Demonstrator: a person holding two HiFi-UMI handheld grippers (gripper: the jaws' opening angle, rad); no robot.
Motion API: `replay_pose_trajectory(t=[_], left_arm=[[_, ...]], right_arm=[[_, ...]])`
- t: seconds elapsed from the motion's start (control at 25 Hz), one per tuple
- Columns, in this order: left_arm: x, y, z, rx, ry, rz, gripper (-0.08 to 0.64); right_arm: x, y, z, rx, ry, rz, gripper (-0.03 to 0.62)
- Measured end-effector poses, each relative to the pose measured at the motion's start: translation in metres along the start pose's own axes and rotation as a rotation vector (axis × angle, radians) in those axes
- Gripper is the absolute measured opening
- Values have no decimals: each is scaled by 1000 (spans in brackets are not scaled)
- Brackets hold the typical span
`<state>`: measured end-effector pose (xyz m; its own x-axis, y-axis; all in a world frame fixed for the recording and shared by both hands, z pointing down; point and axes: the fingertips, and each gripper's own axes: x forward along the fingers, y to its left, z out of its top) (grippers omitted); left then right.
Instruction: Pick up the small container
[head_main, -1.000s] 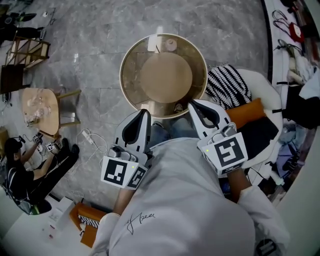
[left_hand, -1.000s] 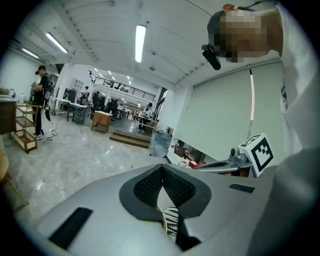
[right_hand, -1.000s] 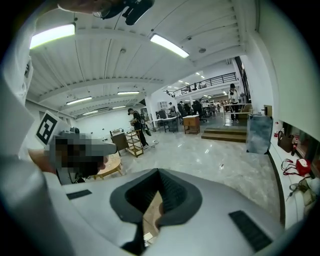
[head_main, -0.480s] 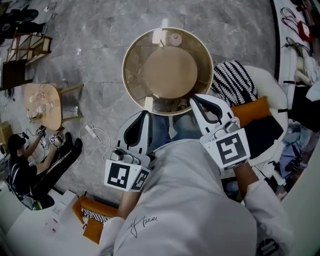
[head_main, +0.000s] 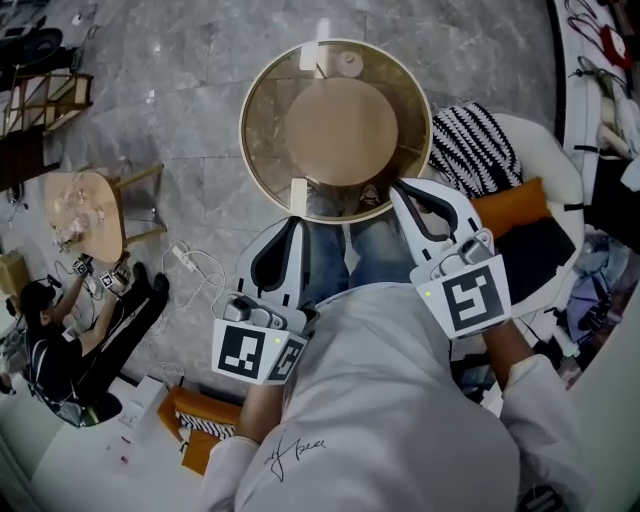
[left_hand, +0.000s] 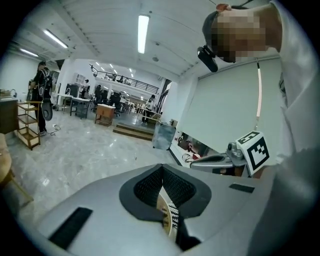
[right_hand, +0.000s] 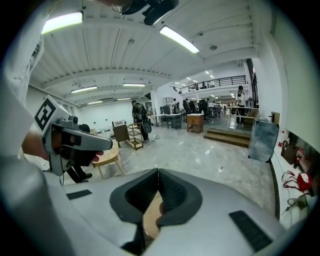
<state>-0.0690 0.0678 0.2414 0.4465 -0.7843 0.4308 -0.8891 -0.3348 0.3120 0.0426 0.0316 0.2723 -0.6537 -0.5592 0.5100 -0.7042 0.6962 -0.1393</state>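
Looking down from the head view, a round table (head_main: 262, 150) with a glass rim and a wooden centre stands on the grey marble floor (head_main: 180, 90) ahead of the person's knees. The small container (head_main: 348, 62), pale and round, sits on the glass at the far edge of the table. The left gripper (head_main: 294, 222) hovers just short of the near rim, and the right gripper (head_main: 399, 186) reaches the near right rim. Both point toward the table. The container lies across the table from both sets of fingertips, well apart from them and nearer the right gripper's line than the left's. A striped cushion (head_main: 470, 160) and an orange cushion (head_main: 512, 205) lie on a white chair (head_main: 545, 170) to the right. A person sitting on the floor (head_main: 45, 340) and a small wooden table (head_main: 85, 210) are off to the left.

From the left gripper view, the ribbed dark fingers (left_hand: 146, 187) are pressed together with nothing between them. A sliver of the table and the striped cushion shows below where they meet. The container is not visible here.

From the right gripper view, the fingers (right_hand: 172, 191) likewise meet tip to tip, empty, with only the wooden tabletop showing in the gap beneath. The container is not visible here either.
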Motion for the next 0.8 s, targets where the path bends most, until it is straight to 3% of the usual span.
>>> replay_pose_trajectory(t=[0.44,0.8], left_arm=[[31,10,-9,8,70,-62,18],[47,23,-29,-1,110,-54,18]], right_arm=[[25,-18,-8,44,17,-32,17],[40,-33,-29,42,44,-45,17]])
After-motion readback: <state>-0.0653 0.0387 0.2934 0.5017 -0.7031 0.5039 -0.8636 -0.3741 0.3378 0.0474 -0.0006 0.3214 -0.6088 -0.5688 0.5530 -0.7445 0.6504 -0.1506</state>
